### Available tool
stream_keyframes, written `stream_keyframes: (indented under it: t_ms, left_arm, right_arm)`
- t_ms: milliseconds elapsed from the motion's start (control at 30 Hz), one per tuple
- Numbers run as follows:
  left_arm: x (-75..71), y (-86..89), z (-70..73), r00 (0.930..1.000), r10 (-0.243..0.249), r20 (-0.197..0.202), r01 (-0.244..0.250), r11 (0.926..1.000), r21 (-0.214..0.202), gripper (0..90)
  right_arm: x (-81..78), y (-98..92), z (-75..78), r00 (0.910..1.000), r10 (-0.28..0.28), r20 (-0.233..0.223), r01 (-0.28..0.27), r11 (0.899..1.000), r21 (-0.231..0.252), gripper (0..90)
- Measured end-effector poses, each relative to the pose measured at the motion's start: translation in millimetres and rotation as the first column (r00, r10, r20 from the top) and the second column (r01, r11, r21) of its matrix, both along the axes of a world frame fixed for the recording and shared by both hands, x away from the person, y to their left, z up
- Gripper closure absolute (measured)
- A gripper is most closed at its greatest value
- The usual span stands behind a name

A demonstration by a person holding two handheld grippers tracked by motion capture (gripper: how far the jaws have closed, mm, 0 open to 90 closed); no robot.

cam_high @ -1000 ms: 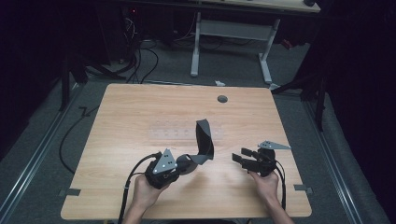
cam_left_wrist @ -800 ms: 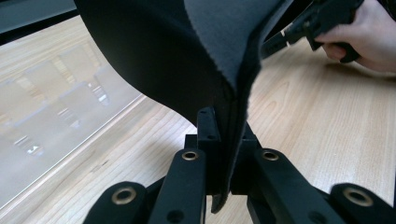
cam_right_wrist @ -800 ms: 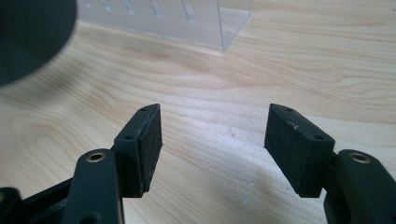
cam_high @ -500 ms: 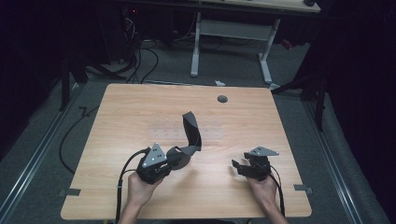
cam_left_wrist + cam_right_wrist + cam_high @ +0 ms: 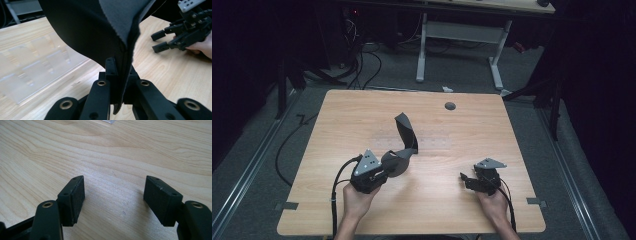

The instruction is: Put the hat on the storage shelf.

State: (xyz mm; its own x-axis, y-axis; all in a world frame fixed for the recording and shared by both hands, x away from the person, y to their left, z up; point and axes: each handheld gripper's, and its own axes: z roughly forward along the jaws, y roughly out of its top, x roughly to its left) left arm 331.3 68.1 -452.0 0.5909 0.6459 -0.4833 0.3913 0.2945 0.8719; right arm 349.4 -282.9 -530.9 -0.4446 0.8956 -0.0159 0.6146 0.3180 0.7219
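Your left gripper point(image 5: 384, 167) has its jaws pinching the cloth point(image 5: 105, 37) by an edge, so the rest curls up ahead of them. Right gripper point(image 5: 469, 181): jaws spread over bare bench point(image 5: 112, 150), probably ready to catch the free end.

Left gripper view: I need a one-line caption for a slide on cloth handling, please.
Left gripper shut on dark cloth, right gripper open beyond.

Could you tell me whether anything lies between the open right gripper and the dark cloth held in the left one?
Nothing visible does. Bare table separates the right gripper from the dark cloth, which the left gripper pinches. The clear plastic sheet lies farther back.
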Motion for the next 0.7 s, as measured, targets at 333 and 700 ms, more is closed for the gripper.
stream_keyframes:
  t_ms: [333, 700]
  left_arm:
    - [9.3, 18.2, 11.3, 0.9975, 0.066, 0.024, -0.065, 0.9971, -0.039, 86.6]
    - [20.6, 32.9, 16.5, 0.9937, 0.108, 0.029, -0.106, 0.9928, -0.054, 86.6]
  right_arm:
    - [0.2, -0.1, -0.2, 1.0, 0.007, 0.003, -0.007, 1.0, -0.003, 33.0]
    - [0.1, 0.0, -0.1, 1.0, 0.007, 0.003, -0.007, 1.0, -0.003, 32.8]
